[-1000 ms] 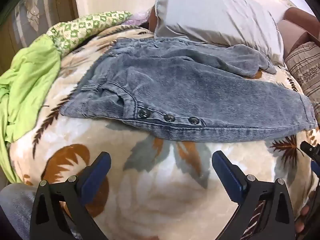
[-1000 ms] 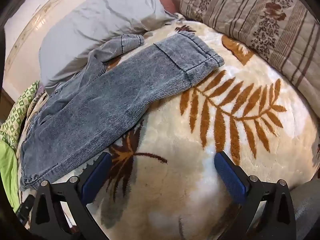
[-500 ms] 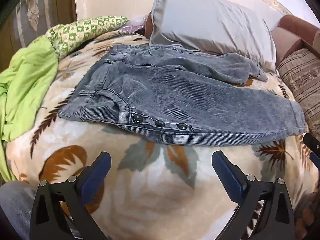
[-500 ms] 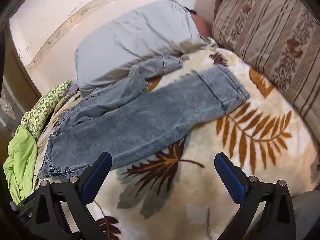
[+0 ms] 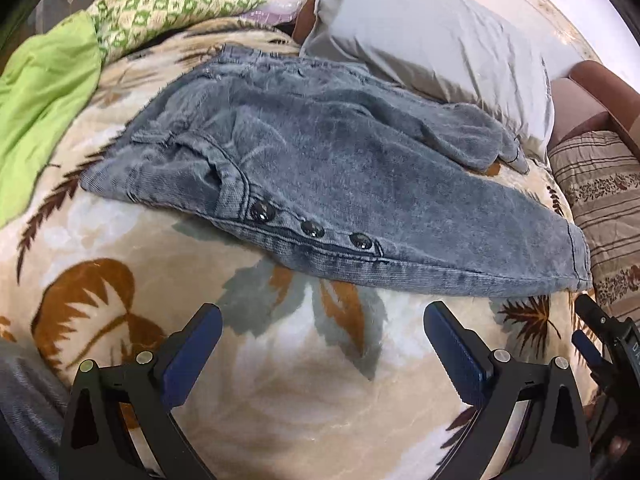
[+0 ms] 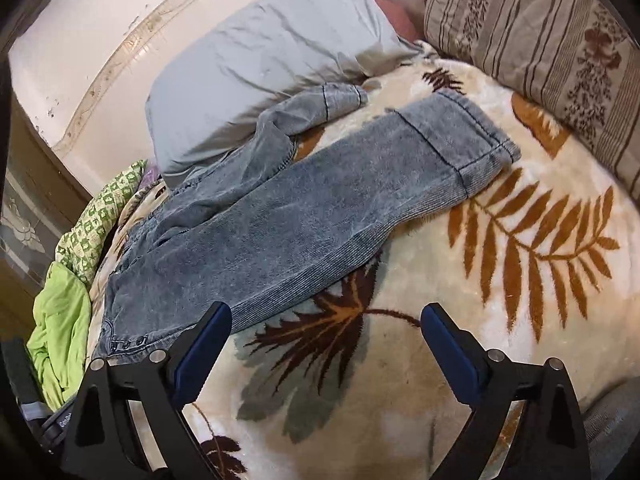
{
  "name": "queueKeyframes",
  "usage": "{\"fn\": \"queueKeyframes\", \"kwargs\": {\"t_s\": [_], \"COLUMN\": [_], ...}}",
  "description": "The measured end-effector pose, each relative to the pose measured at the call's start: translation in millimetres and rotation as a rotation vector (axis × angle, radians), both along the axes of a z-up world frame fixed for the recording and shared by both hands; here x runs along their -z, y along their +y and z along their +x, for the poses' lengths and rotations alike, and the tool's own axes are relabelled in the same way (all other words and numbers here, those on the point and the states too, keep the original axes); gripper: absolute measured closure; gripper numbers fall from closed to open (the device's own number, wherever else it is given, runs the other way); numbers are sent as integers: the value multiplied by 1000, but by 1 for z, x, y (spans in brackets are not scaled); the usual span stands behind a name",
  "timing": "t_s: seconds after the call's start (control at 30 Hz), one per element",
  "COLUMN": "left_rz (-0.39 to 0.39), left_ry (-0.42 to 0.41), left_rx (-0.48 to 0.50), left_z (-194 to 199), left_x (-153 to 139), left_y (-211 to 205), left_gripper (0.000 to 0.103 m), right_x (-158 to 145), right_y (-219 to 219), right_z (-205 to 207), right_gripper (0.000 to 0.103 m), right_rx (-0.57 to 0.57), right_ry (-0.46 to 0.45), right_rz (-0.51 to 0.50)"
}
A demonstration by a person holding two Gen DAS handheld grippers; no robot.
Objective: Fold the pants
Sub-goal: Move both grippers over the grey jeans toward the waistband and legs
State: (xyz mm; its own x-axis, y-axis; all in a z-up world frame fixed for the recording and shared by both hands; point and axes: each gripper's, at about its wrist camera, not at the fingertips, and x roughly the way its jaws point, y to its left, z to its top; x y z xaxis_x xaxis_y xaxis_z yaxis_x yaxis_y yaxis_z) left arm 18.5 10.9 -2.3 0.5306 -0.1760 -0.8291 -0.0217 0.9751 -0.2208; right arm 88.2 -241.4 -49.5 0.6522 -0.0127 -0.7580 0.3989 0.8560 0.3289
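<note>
The pants [image 5: 328, 184] lie spread on the blanket [image 5: 280, 360] of the bed, waist to the left and hems to the right, with three buttons [image 5: 312, 229] along the near edge. The far leg [image 6: 280, 128] is crumpled and its hem rests against the gray pillow [image 6: 272, 56], while the near leg [image 6: 320, 208] lies quite flat. No fold is made yet, I think. The left gripper [image 5: 320, 354] hangs above the blanket just before the buttons, its fingers wide apart and empty; the right gripper [image 6: 324, 354] is also spread and empty, near the middle of the near leg. To do the step well, it seems best to first pull the far leg straight off the pillow, then pinch waist and hem at the same time, so one leg lands evenly on the other. The fabric looks thick, so a deep bite will hold better.
</note>
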Motion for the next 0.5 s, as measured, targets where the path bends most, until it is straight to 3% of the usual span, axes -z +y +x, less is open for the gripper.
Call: {"fn": "queueKeyframes", "kwargs": {"t_s": [0.5], "left_rz": [-29], "left_ry": [19], "left_rx": [-19], "left_z": [9], "left_x": [17], "left_y": [-9], "left_gripper": [3], "right_x": [4], "right_y": [-3], "right_z": [10], "right_gripper": [7], "right_rx": [-16], "right_ry": [2], "right_rz": [-15]}}
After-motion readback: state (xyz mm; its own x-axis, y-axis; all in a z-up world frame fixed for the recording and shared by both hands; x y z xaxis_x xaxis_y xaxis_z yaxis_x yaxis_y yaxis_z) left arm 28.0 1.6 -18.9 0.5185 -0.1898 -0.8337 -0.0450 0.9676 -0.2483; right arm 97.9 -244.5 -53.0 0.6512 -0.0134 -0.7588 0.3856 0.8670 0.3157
